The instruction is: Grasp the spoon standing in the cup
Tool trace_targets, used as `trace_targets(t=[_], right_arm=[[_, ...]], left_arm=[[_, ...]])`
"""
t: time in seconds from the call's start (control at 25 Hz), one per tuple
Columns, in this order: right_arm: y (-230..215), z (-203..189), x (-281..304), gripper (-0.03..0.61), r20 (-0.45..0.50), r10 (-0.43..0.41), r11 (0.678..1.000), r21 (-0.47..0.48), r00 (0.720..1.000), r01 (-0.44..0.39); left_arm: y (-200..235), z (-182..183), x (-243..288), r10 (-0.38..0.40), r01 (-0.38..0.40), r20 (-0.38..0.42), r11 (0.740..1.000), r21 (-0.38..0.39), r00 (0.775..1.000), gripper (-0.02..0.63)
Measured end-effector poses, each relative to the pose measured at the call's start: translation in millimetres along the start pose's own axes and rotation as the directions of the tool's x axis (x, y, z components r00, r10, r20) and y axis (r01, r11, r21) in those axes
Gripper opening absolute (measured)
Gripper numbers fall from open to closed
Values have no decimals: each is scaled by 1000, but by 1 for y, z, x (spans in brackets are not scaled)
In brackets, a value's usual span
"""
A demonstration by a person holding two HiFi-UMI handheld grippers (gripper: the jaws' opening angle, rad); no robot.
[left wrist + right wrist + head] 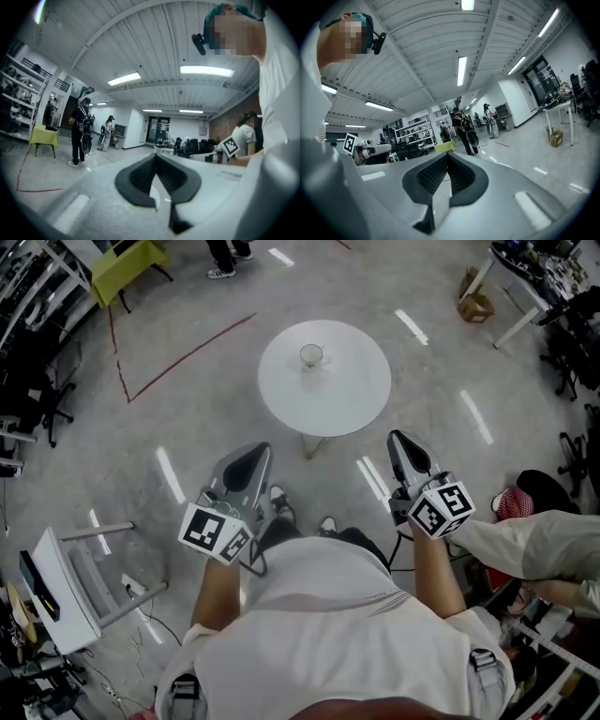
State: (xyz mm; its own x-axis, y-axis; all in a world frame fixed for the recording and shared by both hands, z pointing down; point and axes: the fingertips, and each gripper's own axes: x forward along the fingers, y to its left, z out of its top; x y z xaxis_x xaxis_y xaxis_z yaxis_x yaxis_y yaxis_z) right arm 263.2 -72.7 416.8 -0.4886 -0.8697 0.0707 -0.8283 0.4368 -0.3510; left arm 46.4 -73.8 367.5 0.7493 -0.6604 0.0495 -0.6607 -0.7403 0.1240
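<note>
Cup: I see a small clear cup [311,355] standing on a round white table [361,399], a little beyond the middle of its top.
Spoon: at this size I cannot make out a spoon in the cup, only the rim and a small handle.
Left gripper: the left gripper [263,448] is held low, close to the wearer's body, and points toward the table. It stops short of the table's near edge. In the left gripper view [155,156] its jaws are clenched, the tips meet, and only a bare hollow lies between the dark pads.
Right gripper: the right gripper [397,437] is held level with the left and also points forward. In the right gripper view [447,153] its jaws are likewise pressed together on nothing.
Cup relative to grippers: the cup lies ahead of both, between their two lines, and well apart from each.
Marker cubes: one sits at each gripper's rear, left [217,532] and right [441,509].
Hidden or cut off: both gripper views tilt up to the ceiling and far walls, so neither shows the table or cup. The table's base is mostly under its top. A sleeved arm [530,545] is cut off at the right edge.
</note>
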Motion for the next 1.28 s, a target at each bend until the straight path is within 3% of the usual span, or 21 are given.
trace_targets(t=[0.4,0.76,1.04,1.28], right_arm=[[-34,16,139,6,-50,-52,999,-17,997,51],[-44,22,285,9,-126,-134,991,-46,983,129],[-88,-11,353,71,-287,-161,986,-18,944,163],[-158,-56,391,106,-424,-151,982,41,893,186]], left_arm=[[132,7,77,-51,50,-4,998,-40,999,1],[273,14,111,-96,94,-33,992,-79,995,0],[312,4,150,-121,114,-54,987,-112,991,0],[312,-4,175,-77,66,-75,987,-145,994,2]])
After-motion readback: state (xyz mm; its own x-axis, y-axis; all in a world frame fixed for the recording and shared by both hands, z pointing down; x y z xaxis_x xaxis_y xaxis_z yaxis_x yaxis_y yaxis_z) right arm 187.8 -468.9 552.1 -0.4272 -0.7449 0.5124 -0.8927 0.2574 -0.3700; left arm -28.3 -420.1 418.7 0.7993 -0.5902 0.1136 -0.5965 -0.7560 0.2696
